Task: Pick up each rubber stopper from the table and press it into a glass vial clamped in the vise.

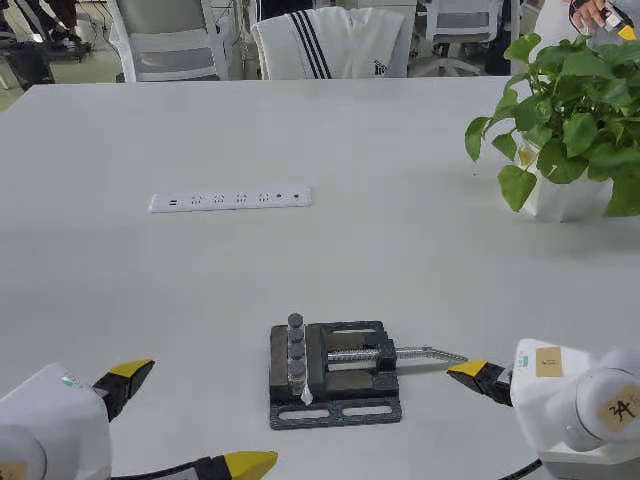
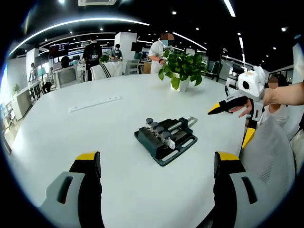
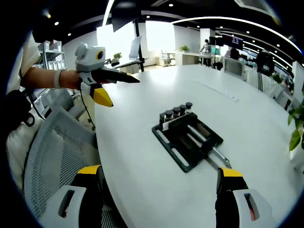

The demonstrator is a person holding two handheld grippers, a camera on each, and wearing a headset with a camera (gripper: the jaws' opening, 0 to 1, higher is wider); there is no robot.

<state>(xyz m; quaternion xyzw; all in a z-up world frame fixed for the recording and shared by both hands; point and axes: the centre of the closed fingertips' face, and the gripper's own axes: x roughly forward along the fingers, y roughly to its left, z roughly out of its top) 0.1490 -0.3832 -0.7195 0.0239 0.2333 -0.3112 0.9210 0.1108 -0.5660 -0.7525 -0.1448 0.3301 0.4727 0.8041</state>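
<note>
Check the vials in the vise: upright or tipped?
Upright. The four vials stand side by side in the vise, dark tops up; none leans or lies flat.

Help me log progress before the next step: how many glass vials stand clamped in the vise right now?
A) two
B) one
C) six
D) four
D: four vials stand in one row in the vise, each with a dark top. The right gripper view shows the same four tops.
</note>
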